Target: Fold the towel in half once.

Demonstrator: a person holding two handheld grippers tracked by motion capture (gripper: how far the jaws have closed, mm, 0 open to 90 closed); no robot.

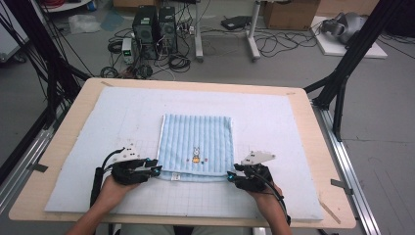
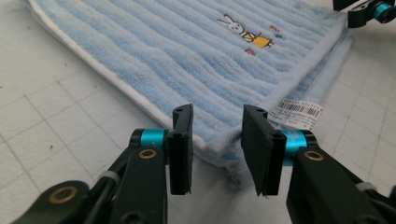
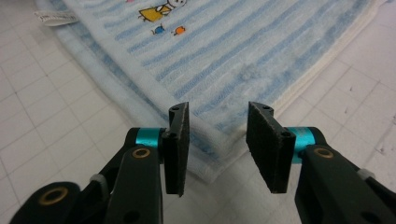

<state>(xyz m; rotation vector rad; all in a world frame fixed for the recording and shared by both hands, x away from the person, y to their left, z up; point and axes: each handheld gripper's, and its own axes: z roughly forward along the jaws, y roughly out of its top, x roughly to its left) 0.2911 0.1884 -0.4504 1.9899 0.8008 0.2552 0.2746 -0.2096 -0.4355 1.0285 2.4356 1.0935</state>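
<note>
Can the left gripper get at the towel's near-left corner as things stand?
Probably yes: the left gripper is open, its jaws either side of the towel corner, with nothing between them on the mat.

Both forearms come in from the bottom of the high view and point forward. The left gripper (image 1: 155,170) is held low, its jaws parted with a clear gap between them. The right gripper (image 1: 230,176) is also low and its jaws stand apart.
</note>
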